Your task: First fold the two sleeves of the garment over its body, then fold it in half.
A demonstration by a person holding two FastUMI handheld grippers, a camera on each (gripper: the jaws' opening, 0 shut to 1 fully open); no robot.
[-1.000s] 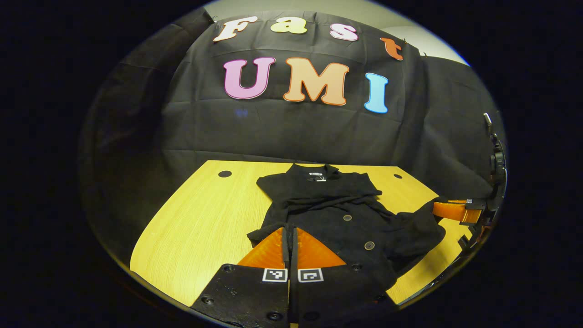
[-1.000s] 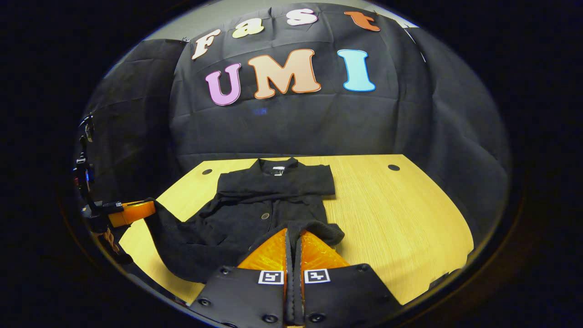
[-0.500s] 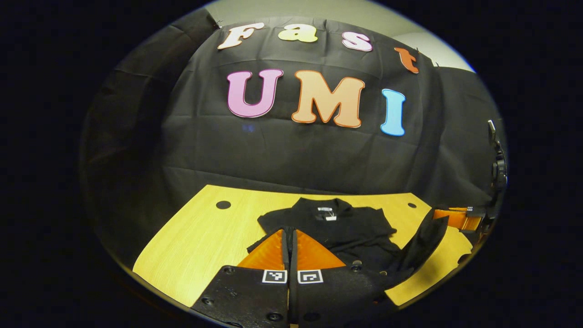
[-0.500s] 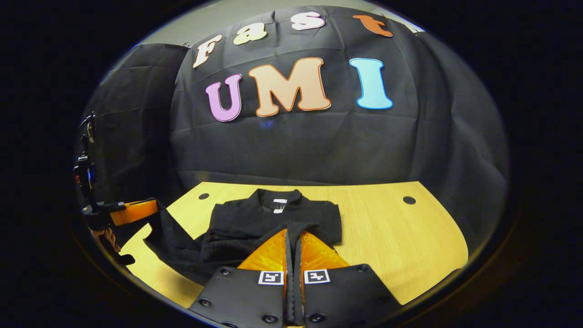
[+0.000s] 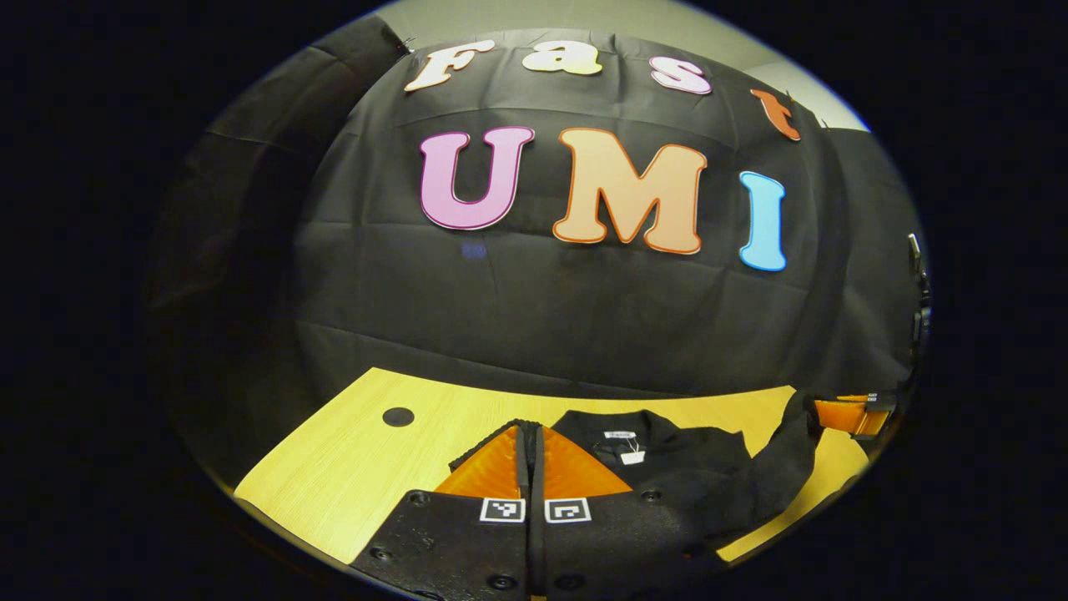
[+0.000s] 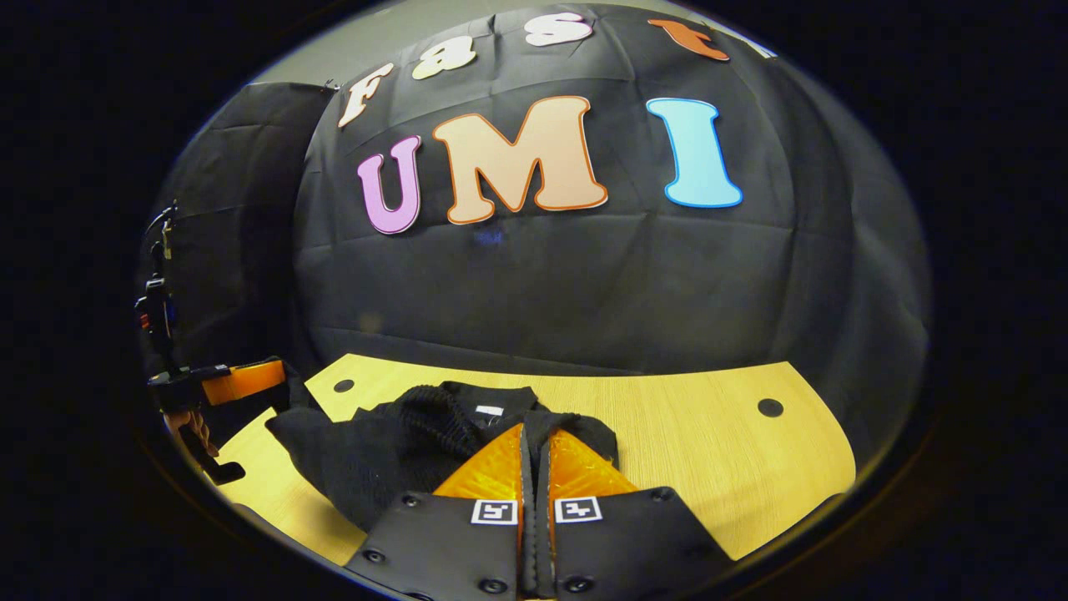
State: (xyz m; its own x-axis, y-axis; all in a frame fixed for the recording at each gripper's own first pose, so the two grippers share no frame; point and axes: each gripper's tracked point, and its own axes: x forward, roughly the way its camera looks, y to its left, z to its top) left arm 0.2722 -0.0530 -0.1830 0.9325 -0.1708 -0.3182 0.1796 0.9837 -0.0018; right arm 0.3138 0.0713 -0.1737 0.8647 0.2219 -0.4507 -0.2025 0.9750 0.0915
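Left gripper: fingers pressed together, pinching the hem of the black garment at its left corner; the garment lies on the yellow table, collar toward the booth wall, white neck label showing, print too small to read. Right gripper: fingers likewise closed on the hem's other corner, cloth bunched around the tips; in the left gripper view it shows far right with the cloth running up to it. Progress, as a judgement: sleeves look already folded onto the body, the half-fold is in hand, hem carried up close to the collar. Left to do: lay the hem down square on the shoulders, let go, flatten. No brand readable; square markers on both grippers are code patterns, not text
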